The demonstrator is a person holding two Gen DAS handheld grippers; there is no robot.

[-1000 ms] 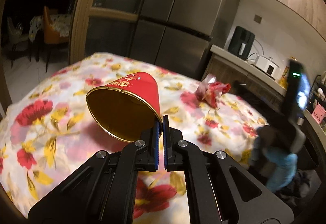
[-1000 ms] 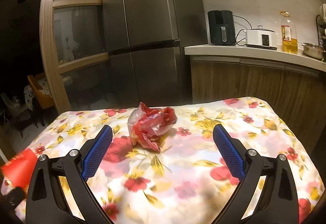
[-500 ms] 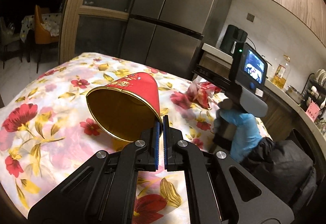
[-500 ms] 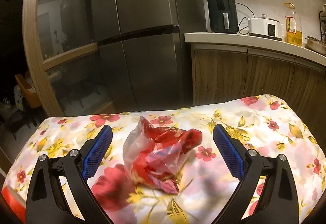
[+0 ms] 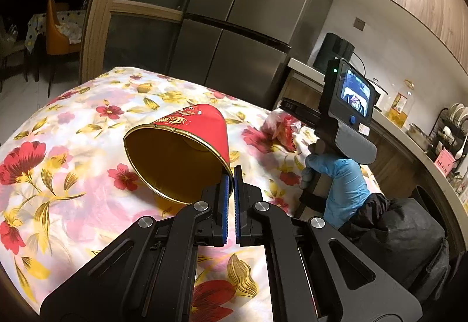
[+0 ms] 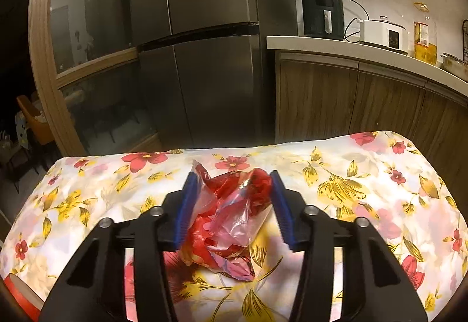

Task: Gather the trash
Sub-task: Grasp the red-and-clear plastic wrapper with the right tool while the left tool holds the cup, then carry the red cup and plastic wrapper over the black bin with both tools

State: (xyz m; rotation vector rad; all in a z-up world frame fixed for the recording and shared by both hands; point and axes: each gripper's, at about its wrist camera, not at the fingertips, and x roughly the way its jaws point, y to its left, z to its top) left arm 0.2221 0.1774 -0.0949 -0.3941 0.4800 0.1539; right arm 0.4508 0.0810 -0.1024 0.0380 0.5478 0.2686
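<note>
Two blue pads of the left hand-held gripper [image 5: 230, 180] are pinching the rim of a red paper cup [image 5: 187, 146], tilted above the floral table [image 5: 73, 175], in the left wrist view. Seen from the right wrist, the right hand-held gripper [image 6: 232, 202] has just been closing around a crumpled red plastic bag [image 6: 228, 216], pads pressing its sides.

1. A floral cloth [image 6: 365, 190] covers the tabletop.
2. A steel fridge [image 6: 204, 58] stands behind it.
3. On the kitchen counter [image 6: 365, 51] sit a black air fryer [image 6: 321, 11], a white cooker [image 6: 383, 33] and an oil bottle [image 6: 424, 38].
4. An orange chair [image 5: 57, 29] stands in the dark room.
</note>
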